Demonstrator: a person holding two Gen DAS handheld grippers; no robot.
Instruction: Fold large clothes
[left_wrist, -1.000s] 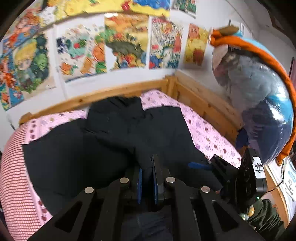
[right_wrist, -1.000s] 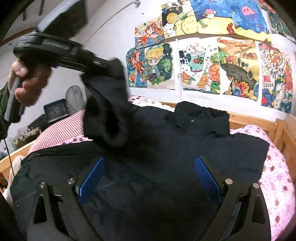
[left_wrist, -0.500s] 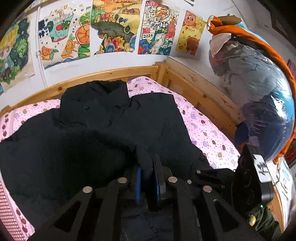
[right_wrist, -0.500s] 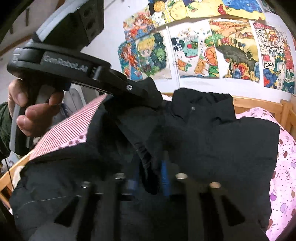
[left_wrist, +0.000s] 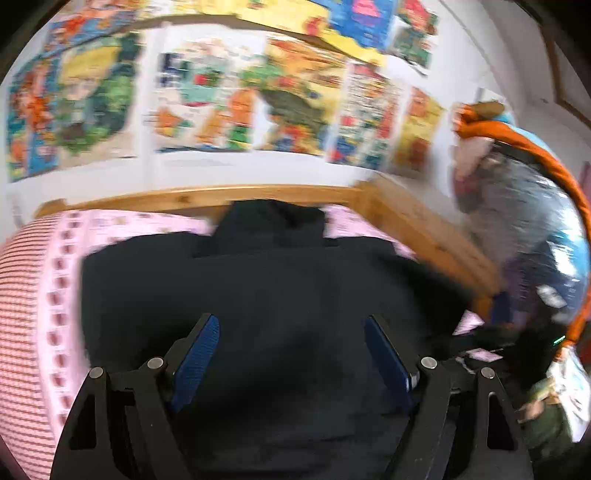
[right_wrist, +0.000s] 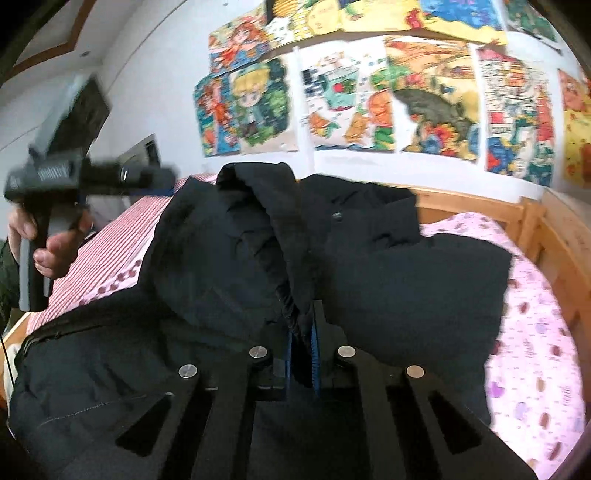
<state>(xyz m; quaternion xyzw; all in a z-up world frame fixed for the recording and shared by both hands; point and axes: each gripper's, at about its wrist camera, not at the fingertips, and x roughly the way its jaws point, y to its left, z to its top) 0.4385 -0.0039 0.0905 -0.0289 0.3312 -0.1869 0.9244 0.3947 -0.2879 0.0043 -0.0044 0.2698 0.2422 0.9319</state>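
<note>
Black padded jacket (right_wrist: 369, 280) lies spread on a pink dotted bedsheet (right_wrist: 535, 332), barely folded: the right gripper (right_wrist: 303, 332) is clamped on a sleeve cuff (right_wrist: 291, 295) drawn across it, while the left gripper (left_wrist: 291, 354) hovers with fingers apart.

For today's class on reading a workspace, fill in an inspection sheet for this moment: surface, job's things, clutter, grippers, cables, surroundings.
Surface: bed with pink dotted sheet inside a wooden frame.
Job's things: black jacket spread on the bed, sleeve folded across its front.
Clutter: stuffed plastic bag beside the bed.
Grippers: left gripper open, fingers apart above the jacket; right gripper shut on the sleeve cuff.
Cables: thin dark cord at the left edge.
Surroundings: colourful drawings on a white wall.
</note>
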